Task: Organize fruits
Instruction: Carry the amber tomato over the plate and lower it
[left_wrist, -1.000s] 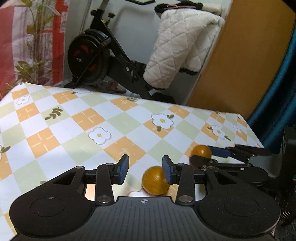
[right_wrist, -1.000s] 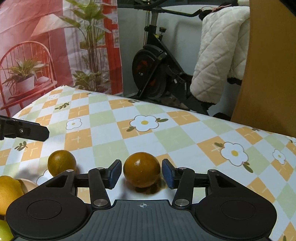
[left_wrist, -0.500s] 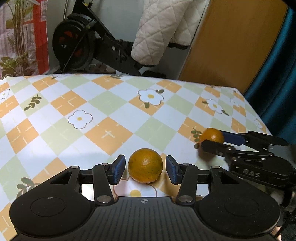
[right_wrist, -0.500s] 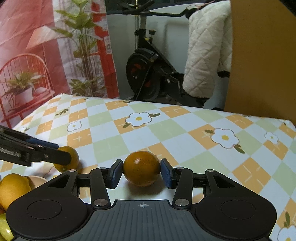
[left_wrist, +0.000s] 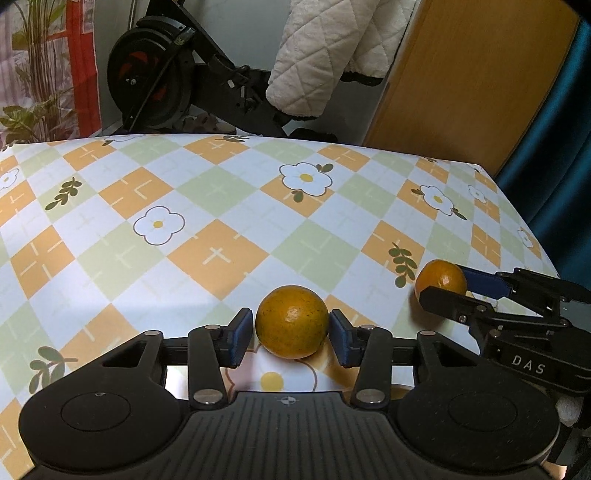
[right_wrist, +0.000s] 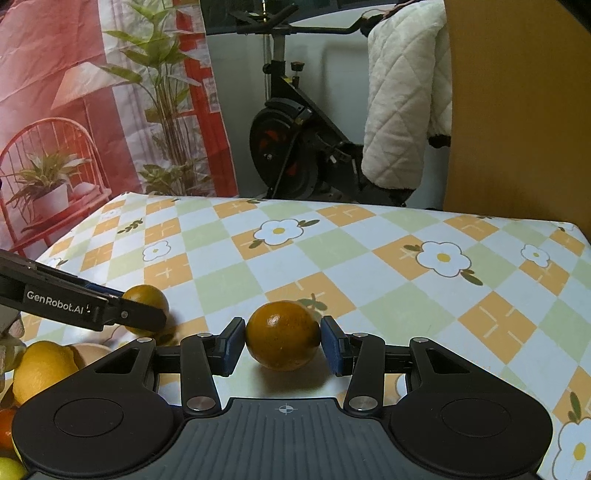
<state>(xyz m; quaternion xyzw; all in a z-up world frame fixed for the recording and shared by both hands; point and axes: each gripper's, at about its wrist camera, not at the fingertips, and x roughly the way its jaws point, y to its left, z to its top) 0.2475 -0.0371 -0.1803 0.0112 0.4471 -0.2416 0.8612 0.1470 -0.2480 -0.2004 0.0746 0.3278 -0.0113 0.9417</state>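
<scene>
Both the left gripper (left_wrist: 291, 334) and right gripper (right_wrist: 282, 341) are grasping 1 orange each (left_wrist: 291, 326) (right_wrist: 282, 339) on the bench (left_wrist: 221, 221), neither sorted yet.

room | upper centre: black exercise bike (right_wrist: 295, 147) draped with white quilted coat (right_wrist: 402, 103); upper left: red plant-print backdrop (right_wrist: 92, 92); right: orange-brown wooden panel (left_wrist: 472, 81), teal curtain (left_wrist: 569, 140)
</scene>
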